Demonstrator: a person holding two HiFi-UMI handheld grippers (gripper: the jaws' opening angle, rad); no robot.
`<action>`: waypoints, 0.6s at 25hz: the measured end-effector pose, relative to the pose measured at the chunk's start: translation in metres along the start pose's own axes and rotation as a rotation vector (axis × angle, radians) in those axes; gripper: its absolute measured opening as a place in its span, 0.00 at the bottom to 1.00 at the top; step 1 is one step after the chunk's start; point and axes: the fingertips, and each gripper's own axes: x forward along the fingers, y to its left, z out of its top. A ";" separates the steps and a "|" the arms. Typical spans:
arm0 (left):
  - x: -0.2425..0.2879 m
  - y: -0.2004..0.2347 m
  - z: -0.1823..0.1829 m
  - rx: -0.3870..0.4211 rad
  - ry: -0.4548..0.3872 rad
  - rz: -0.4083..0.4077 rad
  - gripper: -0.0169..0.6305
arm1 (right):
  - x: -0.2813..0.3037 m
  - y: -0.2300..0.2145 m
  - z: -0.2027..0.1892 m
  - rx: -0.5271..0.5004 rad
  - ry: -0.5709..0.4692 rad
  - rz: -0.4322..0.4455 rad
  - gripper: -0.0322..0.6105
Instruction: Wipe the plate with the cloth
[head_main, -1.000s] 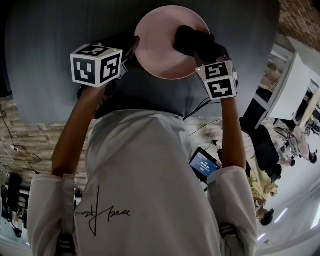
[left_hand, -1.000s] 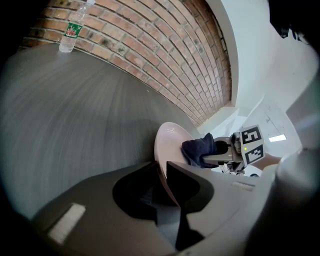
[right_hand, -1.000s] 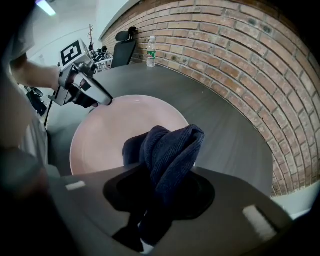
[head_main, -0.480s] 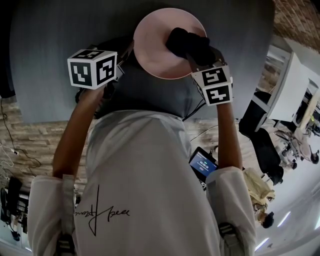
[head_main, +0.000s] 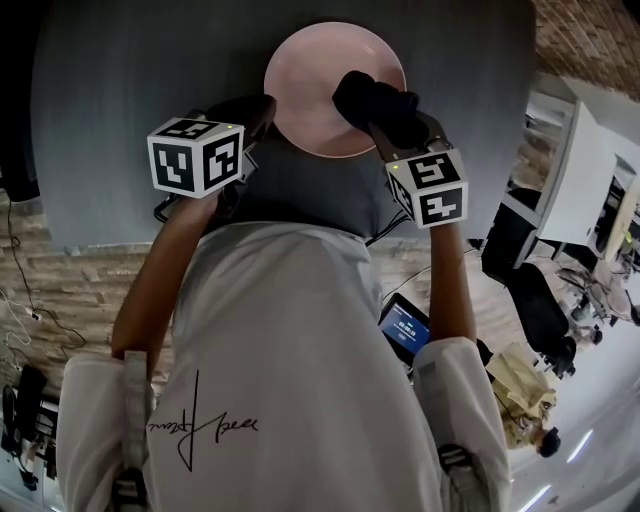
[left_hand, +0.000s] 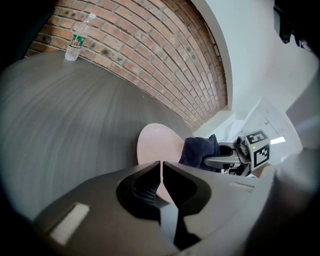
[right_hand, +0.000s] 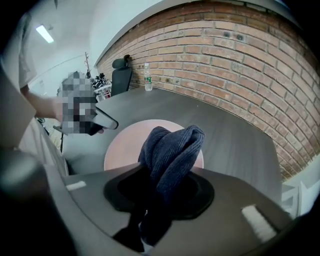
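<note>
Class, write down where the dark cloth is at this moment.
In the head view, the cloth is bunched in the right gripper, over the right side of the pink plate.

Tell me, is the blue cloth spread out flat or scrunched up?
Scrunched up. The cloth is a lumpy, twisted wad pinched in the right gripper, poking out over the pink plate.

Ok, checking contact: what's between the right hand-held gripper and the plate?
Only the dark blue cloth, clamped in that hand-held gripper, above the pink plate; the right gripper view shows it.
</note>
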 end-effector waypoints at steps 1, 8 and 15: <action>0.000 -0.004 0.001 0.005 -0.003 -0.003 0.06 | -0.003 0.000 0.002 0.027 -0.016 0.009 0.25; -0.020 -0.032 0.012 0.057 -0.072 0.006 0.04 | -0.034 0.013 0.019 0.161 -0.131 0.069 0.24; -0.044 -0.064 0.032 0.127 -0.183 -0.015 0.04 | -0.070 0.031 0.028 0.166 -0.222 0.083 0.23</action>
